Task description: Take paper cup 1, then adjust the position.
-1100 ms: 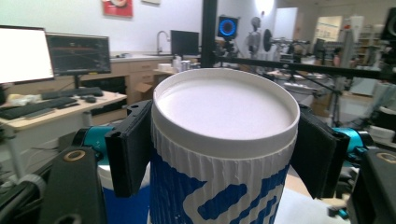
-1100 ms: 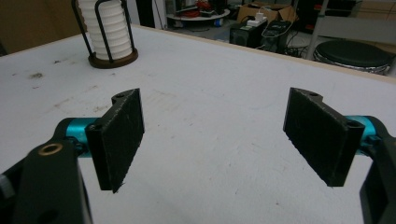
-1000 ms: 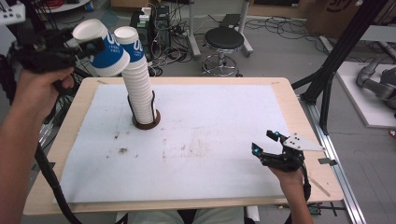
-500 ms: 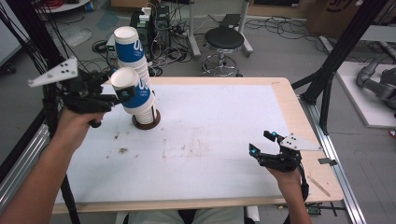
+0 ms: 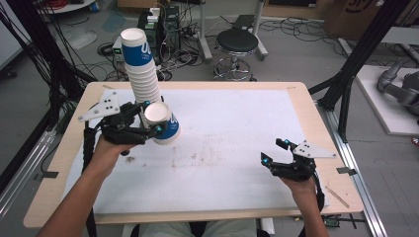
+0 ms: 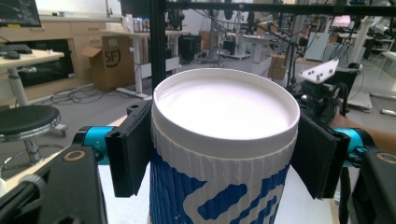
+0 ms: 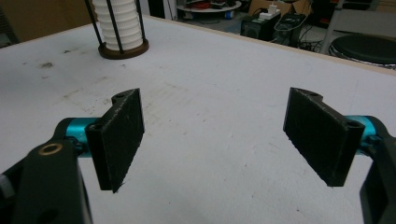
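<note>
A white paper cup with blue print lies tilted, mouth toward the camera, in my left gripper, which is shut on it just below the rim. In the left gripper view both black pads press the ribbed sides of the cup. It hangs low over the table, right beside a tall leaning stack of the same cups. That stack stands in a round brown holder with thin black rods. My right gripper rests open near the table's right front, nothing between its jaws.
A white mat with faint dark stains covers the wooden table. Behind the table are a black stool, cables and equipment on the floor. Black frame posts rise at the right; the other hand's gripper is in the left gripper view.
My left hand has come down and to the right with the cup, from above the stack's top to low beside its base. The right gripper has stayed put.
</note>
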`<state>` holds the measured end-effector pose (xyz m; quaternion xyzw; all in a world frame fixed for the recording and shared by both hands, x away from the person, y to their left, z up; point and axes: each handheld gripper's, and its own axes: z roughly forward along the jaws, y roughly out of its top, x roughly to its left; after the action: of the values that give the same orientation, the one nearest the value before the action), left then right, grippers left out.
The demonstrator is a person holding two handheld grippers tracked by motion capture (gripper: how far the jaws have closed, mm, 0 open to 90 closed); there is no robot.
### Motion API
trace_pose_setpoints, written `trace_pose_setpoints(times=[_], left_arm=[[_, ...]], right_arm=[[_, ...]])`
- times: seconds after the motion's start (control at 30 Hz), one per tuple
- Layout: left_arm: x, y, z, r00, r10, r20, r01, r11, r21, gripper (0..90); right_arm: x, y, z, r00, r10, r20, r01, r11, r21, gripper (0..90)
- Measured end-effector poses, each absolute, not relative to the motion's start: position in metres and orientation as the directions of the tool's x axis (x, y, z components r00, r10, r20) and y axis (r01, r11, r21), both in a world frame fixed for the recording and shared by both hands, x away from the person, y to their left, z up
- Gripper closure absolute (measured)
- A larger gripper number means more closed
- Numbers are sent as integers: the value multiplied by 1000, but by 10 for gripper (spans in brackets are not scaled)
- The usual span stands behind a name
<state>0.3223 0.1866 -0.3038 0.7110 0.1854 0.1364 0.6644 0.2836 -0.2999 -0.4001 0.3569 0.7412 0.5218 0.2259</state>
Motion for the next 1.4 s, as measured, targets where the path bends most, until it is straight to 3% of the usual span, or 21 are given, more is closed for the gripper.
trace_pose_setpoints(times=[0.67, 1.07, 1.4], left_arm=[[320, 168, -334, 918, 389, -76, 118, -85, 989, 286], [317, 148, -355, 937, 332, -108, 145, -86, 986, 286], [318, 134, -359, 955, 273, -118, 150, -102, 983, 287]], right_arm=[[280, -292, -397, -693, 718, 63, 289, 196, 937, 209], [280, -270, -396, -779, 614, 127, 296, 181, 938, 209], [285, -244, -390, -854, 506, 121, 251, 197, 948, 209]])
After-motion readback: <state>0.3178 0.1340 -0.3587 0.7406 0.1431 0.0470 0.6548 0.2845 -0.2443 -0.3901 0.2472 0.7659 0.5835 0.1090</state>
